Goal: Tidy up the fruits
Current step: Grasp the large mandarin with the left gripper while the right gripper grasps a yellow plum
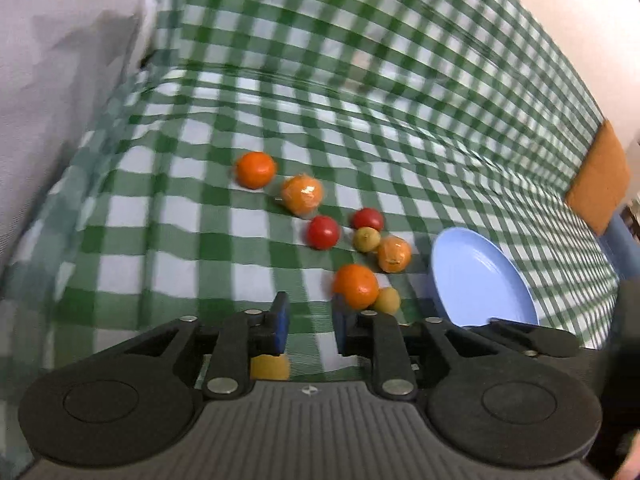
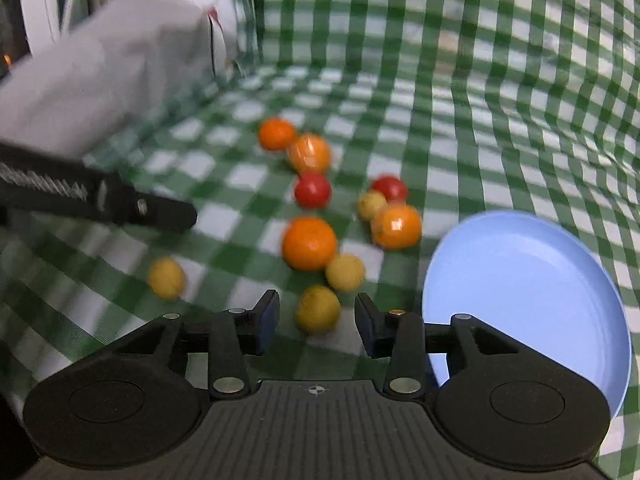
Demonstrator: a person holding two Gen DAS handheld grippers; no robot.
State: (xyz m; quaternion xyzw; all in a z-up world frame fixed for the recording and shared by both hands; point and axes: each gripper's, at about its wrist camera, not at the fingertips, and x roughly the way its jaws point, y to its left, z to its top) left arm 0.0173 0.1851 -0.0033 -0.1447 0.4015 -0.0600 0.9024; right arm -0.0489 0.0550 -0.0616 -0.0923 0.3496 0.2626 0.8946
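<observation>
The fruits lie scattered on a green-and-white checked cloth (image 2: pixel 480 128), in a loose group to the left of a light blue plate (image 2: pixel 532 280). Nearest the right gripper (image 2: pixel 316 322) is a small yellow fruit (image 2: pixel 318 309), which sits in the gap between its two fingers; whether either finger touches it cannot be told. The jaws stand wide apart and grip nothing. Just beyond lies a second yellow fruit (image 2: pixel 345 272), touching a large orange (image 2: pixel 309 243). Off to the left, apart from the rest, is a lone yellow fruit (image 2: pixel 167 278). Farther back sit a wrapped orange (image 2: pixel 397 226) with a small yellow-green fruit (image 2: pixel 371 205) and a red tomato (image 2: pixel 389 188) beside it, another red tomato (image 2: pixel 313 190), and at the far end a shiny wrapped orange (image 2: pixel 309 153) touching a plain orange (image 2: pixel 276 133).

The left gripper (image 1: pixel 308 322) hovers over the cloth with its jaws moderately open and nothing between them. A yellow fruit (image 1: pixel 270 367) shows beneath its left finger, mostly hidden by the gripper body. The near orange (image 1: pixel 356 285) lies just past its right fingertip, with the plate's rim (image 1: pixel 516 276) further right. From the right wrist view the left gripper's black arm (image 2: pixel 120 204) reaches in from the left edge. A pale grey bundle (image 2: pixel 96 80) rests at the far left of the cloth
</observation>
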